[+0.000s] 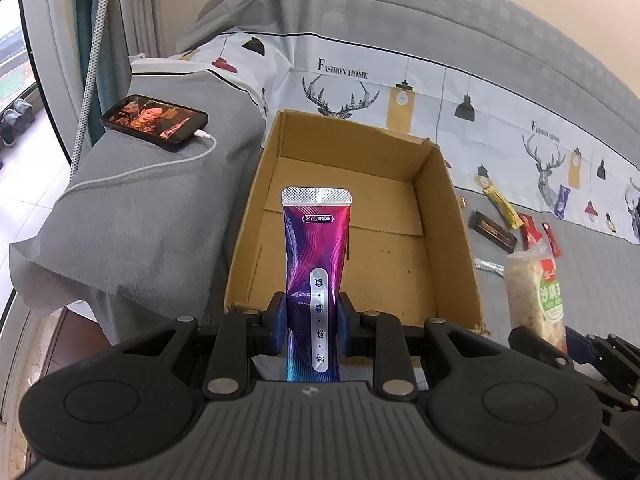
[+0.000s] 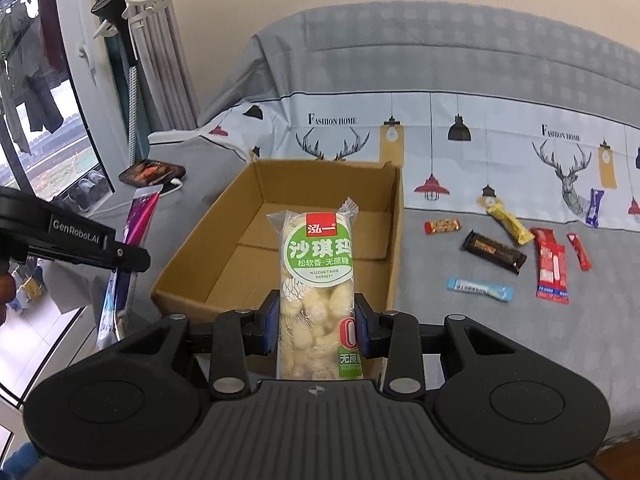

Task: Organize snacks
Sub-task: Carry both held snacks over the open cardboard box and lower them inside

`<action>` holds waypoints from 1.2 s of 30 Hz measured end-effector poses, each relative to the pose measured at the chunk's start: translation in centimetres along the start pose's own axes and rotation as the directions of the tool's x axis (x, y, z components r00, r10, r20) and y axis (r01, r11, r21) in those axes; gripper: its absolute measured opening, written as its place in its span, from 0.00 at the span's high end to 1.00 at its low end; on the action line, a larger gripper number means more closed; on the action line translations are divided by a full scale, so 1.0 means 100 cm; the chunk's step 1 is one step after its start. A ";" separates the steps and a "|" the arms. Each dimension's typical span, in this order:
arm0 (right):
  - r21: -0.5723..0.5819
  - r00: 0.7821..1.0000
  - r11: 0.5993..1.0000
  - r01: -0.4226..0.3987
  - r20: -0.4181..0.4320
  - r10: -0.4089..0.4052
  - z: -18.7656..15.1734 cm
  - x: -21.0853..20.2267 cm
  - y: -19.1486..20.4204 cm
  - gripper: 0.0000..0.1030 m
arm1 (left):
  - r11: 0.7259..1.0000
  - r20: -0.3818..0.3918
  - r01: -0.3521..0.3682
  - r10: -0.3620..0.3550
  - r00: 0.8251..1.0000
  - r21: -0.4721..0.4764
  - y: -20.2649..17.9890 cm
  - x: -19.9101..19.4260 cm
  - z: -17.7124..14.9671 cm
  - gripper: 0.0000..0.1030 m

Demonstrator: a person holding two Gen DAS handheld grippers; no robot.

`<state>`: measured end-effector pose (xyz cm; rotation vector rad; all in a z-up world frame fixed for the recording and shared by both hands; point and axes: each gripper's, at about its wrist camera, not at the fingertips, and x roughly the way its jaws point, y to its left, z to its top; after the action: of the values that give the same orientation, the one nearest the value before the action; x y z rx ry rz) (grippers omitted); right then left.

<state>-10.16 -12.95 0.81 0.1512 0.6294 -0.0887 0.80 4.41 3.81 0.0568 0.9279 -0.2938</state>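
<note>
**Both grippers loaded at the box**

Your left gripper (image 1: 312,322) is clamping a purple pouch (image 1: 314,264), your right gripper (image 2: 316,322) a clear sachima pack (image 2: 316,280). You're holding both over the near edge of the empty cardboard box (image 2: 394,240). Loose snacks (image 2: 520,252) are lying on the grey bedding (image 2: 500,340) to its right.

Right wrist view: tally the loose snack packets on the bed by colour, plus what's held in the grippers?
Red: 3 (wide sachets, slim stick, red-orange candy)
Yellow: 1
Dark brown: 1
Light blue: 1
Purple: 1
Held: 2 (sachima pack, purple pouch)
Total: 9
</note>
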 end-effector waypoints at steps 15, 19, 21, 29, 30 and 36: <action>-0.005 0.999 1.000 0.005 -0.038 -0.006 0.031 0.057 -0.007 0.63 | 1.000 -0.022 -0.013 0.012 1.000 -0.008 0.000 0.051 0.046 0.73; 0.009 0.998 1.000 0.003 -0.060 -0.003 0.035 0.078 -0.011 0.63 | 1.000 -0.030 -0.009 0.009 1.000 -0.003 -0.004 0.068 0.058 0.73; 0.017 0.997 1.000 0.003 -0.072 -0.002 0.037 0.089 -0.012 0.63 | 1.000 -0.033 -0.015 0.014 0.999 -0.005 -0.005 0.077 0.063 0.73; 0.031 0.993 0.999 0.007 -0.115 -0.004 0.040 0.128 -0.018 0.63 | 1.000 -0.096 -0.018 0.019 0.995 0.010 -0.010 0.121 0.075 0.73; 0.034 0.993 0.999 0.008 -0.120 -0.004 0.040 0.132 -0.019 0.63 | 1.000 -0.104 -0.019 0.020 0.994 0.015 -0.010 0.126 0.074 0.73; 0.049 0.989 0.999 0.013 -0.150 -0.005 0.039 0.154 -0.023 0.63 | 0.999 -0.149 -0.027 0.031 0.988 0.028 -0.010 0.153 0.073 0.73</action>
<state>4.26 -16.41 -5.45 0.2048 0.7780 -0.1025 14.84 -1.29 -3.91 0.1173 1.0716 -0.2770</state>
